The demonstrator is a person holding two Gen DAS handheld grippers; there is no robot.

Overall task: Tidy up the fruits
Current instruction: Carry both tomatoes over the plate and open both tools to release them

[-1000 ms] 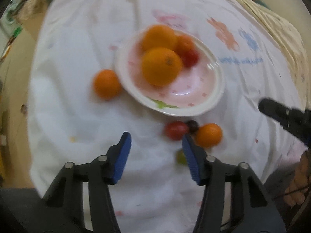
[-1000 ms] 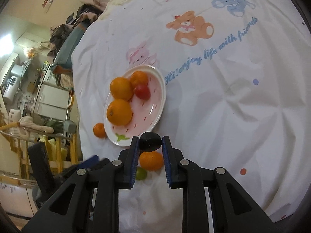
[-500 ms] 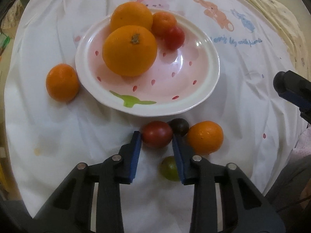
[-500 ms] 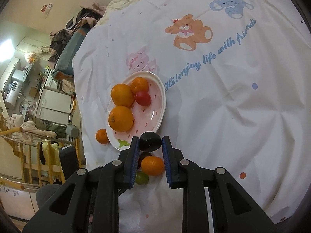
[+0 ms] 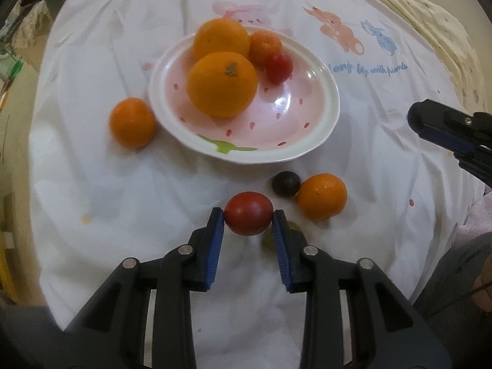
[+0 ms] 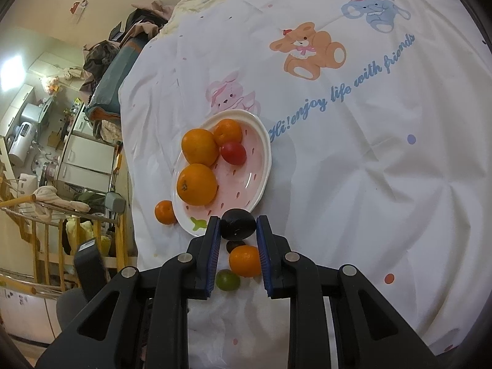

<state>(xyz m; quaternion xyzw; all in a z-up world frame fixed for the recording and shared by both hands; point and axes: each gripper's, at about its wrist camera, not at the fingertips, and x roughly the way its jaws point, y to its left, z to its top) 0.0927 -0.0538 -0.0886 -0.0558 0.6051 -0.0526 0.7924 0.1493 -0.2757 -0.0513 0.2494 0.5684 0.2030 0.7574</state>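
Observation:
A white and pink plate [image 5: 319,141] [image 6: 261,181] on the cloth holds two large oranges [image 5: 223,83], a small orange and a red tomato [image 5: 278,67]. My left gripper [image 5: 248,218] is shut on a red tomato [image 5: 248,217], held above the cloth just in front of the plate. My right gripper [image 6: 238,227] is shut on a dark plum [image 6: 238,224] near the plate's front rim. A dark plum [image 5: 286,183], an orange [image 5: 321,196] [image 6: 245,260] and a green fruit [image 6: 227,279] lie on the cloth by the plate. Another orange [image 5: 132,122] [image 6: 164,212] lies left of the plate.
The white cloth [image 6: 369,153] carries cartoon animals and blue writing. It drops off at the left, where furniture and a wooden rail [image 6: 46,224] stand. The right gripper's fingers [image 5: 442,126] show at the right edge of the left wrist view.
My left gripper moved in, closed on the red tomato and lifted it off the cloth. My right gripper has kept the dark plum and barely moved.

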